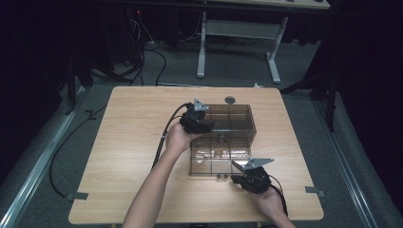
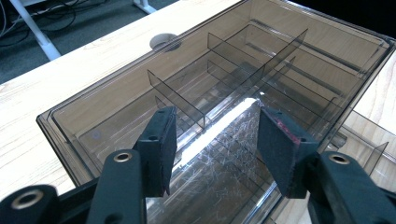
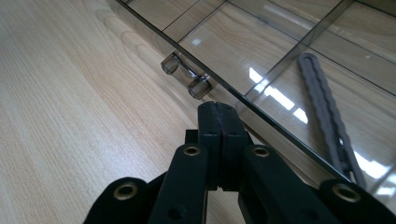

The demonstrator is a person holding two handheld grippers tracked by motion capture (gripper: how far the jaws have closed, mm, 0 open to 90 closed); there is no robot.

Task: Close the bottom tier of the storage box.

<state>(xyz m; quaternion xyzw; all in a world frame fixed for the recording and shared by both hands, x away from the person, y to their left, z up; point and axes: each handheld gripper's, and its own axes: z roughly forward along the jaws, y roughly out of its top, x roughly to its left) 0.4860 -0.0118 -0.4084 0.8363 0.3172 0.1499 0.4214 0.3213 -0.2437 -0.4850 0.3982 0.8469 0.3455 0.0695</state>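
Holding a gripper in each hand, person works at a wooden table over a smoky clear plastic organizer box, opened out flat with lid lying toward the person.

Left gripper sits at the box's left edge, left hand behind it. In the left gripper view its jaws stand wide apart, nothing between the pads; the divided box lies right ahead and below, cross dividers splitting it into compartments. Glare streak and scratches on the plastic just beyond the pads. Round grommet hole in the tabletop shows past the box, to the gripper's far left.

Right gripper sits at the lid's near right corner, right hand behind it. In the right gripper view its jaws are pressed fully together, holding nothing. Tips sit just short of the lid edge; cannot tell if touching. Clear latch tab sticks out from that edge just ahead and slightly left. Grey ridged strip seen ahead-right on the lid panel; above or beneath the plastic, cannot tell.
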